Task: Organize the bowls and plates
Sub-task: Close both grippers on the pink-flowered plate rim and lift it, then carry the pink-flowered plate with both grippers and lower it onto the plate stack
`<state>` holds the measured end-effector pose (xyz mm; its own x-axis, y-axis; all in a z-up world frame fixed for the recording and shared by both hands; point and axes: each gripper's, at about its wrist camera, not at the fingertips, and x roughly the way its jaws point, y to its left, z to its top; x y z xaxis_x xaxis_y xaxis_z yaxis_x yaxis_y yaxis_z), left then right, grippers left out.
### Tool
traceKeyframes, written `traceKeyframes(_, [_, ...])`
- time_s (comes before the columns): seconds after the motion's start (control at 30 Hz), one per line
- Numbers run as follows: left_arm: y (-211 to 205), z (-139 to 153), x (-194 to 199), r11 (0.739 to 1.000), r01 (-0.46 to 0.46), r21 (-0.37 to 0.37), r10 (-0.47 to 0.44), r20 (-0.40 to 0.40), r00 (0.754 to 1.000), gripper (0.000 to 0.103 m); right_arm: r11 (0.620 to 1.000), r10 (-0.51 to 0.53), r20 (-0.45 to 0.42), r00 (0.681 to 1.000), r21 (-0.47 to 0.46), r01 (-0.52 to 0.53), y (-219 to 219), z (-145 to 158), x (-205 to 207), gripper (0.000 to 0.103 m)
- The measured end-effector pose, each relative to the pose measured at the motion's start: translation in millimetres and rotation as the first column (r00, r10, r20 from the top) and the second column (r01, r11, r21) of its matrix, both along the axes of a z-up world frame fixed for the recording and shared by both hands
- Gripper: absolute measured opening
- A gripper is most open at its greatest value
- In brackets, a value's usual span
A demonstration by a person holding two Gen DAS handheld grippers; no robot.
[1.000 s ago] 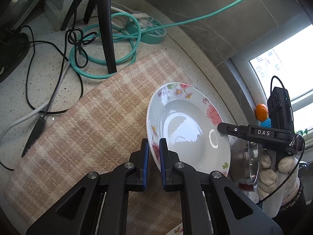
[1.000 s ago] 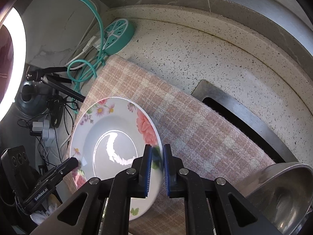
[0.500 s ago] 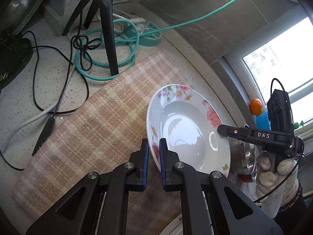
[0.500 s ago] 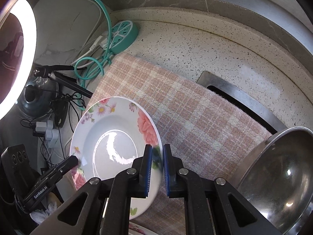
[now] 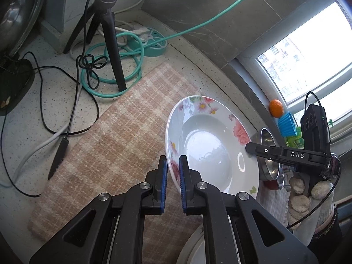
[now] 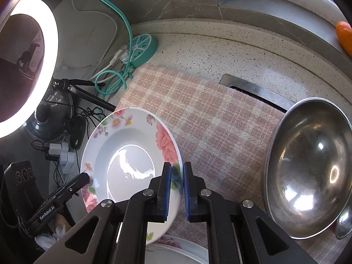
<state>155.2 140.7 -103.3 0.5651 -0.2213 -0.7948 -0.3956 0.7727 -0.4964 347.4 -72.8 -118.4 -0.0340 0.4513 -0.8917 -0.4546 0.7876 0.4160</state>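
A white deep plate with pink flowers is held in the air above a pink checked cloth, tilted. My left gripper is shut on its near rim. My right gripper is shut on the opposite rim of the same plate. Each gripper shows in the other's view, the right one and the left one. A large steel bowl sits on the cloth to the right. Another flowered plate lies below, partly hidden.
A teal power strip with coiled teal cable and a black tripod stand at the cloth's far end. Loose black and white cables lie to the left. A ring light glows on the left. An orange rests on the window sill.
Both grippers have lifted the plate together and drawn it back toward me. More of the cloth and the whole steel bowl have come into view.
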Motion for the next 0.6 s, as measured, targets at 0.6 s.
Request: traceKeyframes(0.6, [-20, 16, -12, 0.985, 0.171, 0.010, -0.171, 0.033, 0.985, 0.009, 0.984, -0.175, 0.026, 0.984, 0.032, 0.174, -55, 24, -60, 0.009])
